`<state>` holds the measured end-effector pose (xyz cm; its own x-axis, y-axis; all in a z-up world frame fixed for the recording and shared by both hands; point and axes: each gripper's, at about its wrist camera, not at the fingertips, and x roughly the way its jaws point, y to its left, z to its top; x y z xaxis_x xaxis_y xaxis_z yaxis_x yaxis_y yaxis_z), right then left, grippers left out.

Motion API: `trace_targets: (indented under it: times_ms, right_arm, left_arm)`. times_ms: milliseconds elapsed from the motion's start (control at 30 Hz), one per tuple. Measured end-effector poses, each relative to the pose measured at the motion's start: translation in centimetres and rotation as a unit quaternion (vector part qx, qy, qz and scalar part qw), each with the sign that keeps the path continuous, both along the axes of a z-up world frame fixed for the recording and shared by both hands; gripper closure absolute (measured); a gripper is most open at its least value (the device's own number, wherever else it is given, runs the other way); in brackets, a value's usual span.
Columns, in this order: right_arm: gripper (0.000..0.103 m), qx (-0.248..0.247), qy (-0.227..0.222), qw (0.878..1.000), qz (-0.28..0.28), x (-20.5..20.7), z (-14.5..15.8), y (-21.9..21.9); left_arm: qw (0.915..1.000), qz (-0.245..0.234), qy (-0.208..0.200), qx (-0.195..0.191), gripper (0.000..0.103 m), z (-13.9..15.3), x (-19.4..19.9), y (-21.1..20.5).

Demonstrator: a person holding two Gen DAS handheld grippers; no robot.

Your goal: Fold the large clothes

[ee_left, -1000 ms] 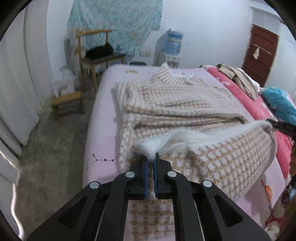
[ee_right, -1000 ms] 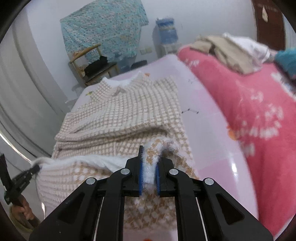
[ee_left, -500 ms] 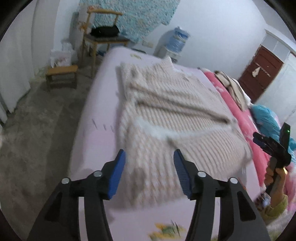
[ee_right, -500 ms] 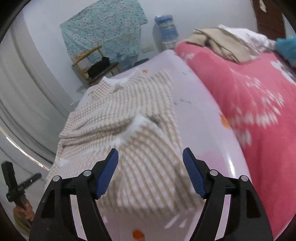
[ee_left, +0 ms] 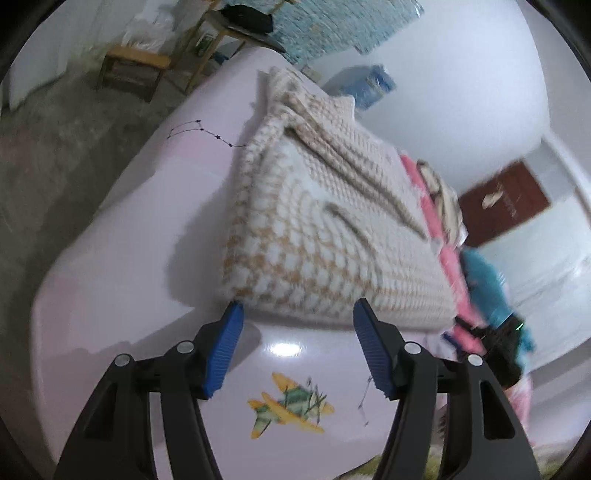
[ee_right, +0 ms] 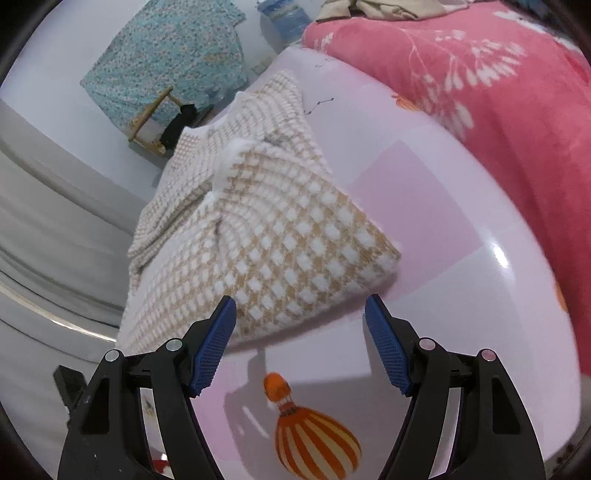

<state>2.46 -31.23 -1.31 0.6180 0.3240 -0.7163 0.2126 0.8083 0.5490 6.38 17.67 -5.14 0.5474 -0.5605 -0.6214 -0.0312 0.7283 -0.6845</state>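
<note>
A tan-and-white checked fleece garment lies folded in half on the pale pink bed sheet, its fold edge facing me. My left gripper hovers just in front of that edge near the left corner; its jaws are opening and nothing is between them. In the right wrist view the same garment shows its near right corner. My right gripper stands open just before the fold edge, its pads apart from the fabric.
A pink flowered blanket covers the bed's right side, with a clothes pile at its far end. A wooden stool, a chair and a water bottle stand beyond the bed. The grey floor lies left.
Both grippers let go of the garment's hem and opened. The lifted half now lies folded over the rest. Both grippers have drawn back and sunk toward the near fold edge.
</note>
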Motion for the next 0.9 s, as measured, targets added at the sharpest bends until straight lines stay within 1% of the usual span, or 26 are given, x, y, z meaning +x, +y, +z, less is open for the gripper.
trace_targets:
  times_ms: [67,100,167,233,300,367,400,433,467,500,533,567,600,633,667,700,733,767,800,833,867,900]
  right_arm:
    - [0.034,0.009,-0.003,1.0,-0.01,0.5,-0.5,-0.5]
    - [0.034,0.017,-0.004,1.0,-0.018,0.8,-0.8,-0.8]
    - [0.037,0.036,-0.012,0.999,-0.029,0.7,-1.1,-1.4]
    - [0.041,0.037,-0.02,0.998,-0.039,0.8,-1.2,-1.5]
    - [0.043,0.039,-0.029,0.998,-0.051,0.9,-1.3,-1.6]
    - [0.048,0.035,-0.034,0.997,-0.06,0.9,-1.3,-1.6]
    - [0.05,0.031,-0.037,0.997,-0.065,1.1,-1.3,-1.5]
    - [0.054,0.023,-0.038,0.997,-0.07,1.3,-1.3,-1.4]
    - [0.062,0.015,-0.038,0.997,-0.071,1.6,-1.2,-1.1]
    - [0.067,-0.007,-0.035,0.997,-0.069,1.9,-1.1,-0.7]
    - [0.076,-0.023,-0.036,0.997,-0.065,2.4,-0.9,-0.3]
    - [0.088,-0.052,-0.043,0.997,-0.048,2.5,0.0,0.5]
    - [0.089,-0.08,-0.05,0.995,-0.042,2.2,0.8,1.1]
    - [0.092,-0.101,-0.061,0.992,-0.037,1.9,1.8,1.6]
    - [0.095,-0.119,-0.073,0.99,-0.031,1.4,3.0,2.1]
    - [0.096,-0.128,-0.09,0.987,-0.028,0.7,4.4,2.3]
    - [0.097,-0.129,-0.104,0.986,-0.026,0.0,5.5,2.4]
    - [0.097,-0.13,-0.111,0.985,-0.024,-0.5,6.2,2.4]
    - [0.097,-0.131,-0.121,0.984,-0.019,-1.2,7.3,2.5]
    - [0.097,-0.13,-0.125,0.983,-0.015,-1.8,7.7,2.6]
    - [0.097,-0.128,-0.129,0.983,-0.011,-2.4,8.2,2.6]
    - [0.097,-0.126,-0.133,0.983,-0.006,-3.4,8.8,2.7]
  left_arm:
    - [0.9992,0.014,-0.003,-0.036,0.039,-0.5,0.4,0.6]
    - [0.9986,0.02,-0.003,-0.048,0.038,-0.6,0.4,0.8]
    - [0.9967,0.039,0.001,-0.071,0.038,-1.0,0.8,1.3]
    - [0.9937,0.062,0.004,-0.093,0.039,-1.5,0.9,1.6]
    - [0.9913,0.083,0.004,-0.102,0.04,-1.6,0.9,1.6]
    - [0.9898,0.1,0.003,-0.101,0.041,-1.4,1.1,1.4]
    - [0.9897,0.111,0.004,-0.09,0.047,-1.3,1.3,1.2]
    - [0.9901,0.118,0.007,-0.076,0.051,-1.2,1.5,0.9]
    - [0.9914,0.119,0.007,-0.053,0.058,-1.0,1.8,0.4]
    - [0.993,0.117,0.005,-0.018,0.066,-0.7,2.2,-0.1]
    - [0.9936,0.112,0.002,0.014,0.068,-0.4,2.3,-0.7]
    - [0.992,0.102,-0.011,0.074,0.077,0.7,2.5,-1.9]
    - [0.9892,0.094,-0.024,0.11,0.087,1.4,2.4,-2.6]
    - [0.9824,0.086,-0.046,0.159,0.089,2.7,1.9,-3.6]
    - [0.9746,0.083,-0.071,0.196,0.091,3.9,1.2,-4.4]
    - [0.9698,0.082,-0.087,0.213,0.092,4.7,0.6,-4.9]
    - [0.9625,0.082,-0.111,0.234,0.092,6.0,-0.3,-5.4]
    - [0.9582,0.083,-0.124,0.245,0.092,6.7,-0.7,-5.7]
    - [0.9506,0.082,-0.142,0.263,0.092,7.8,-1.5,-6.1]
    - [0.946,0.078,-0.154,0.274,0.092,8.8,-2.2,-6.2]
    - [0.945,0.078,-0.159,0.275,0.093,9.1,-2.7,-6.1]
    - [0.947,0.073,-0.161,0.268,0.093,9.9,-3.5,-5.5]
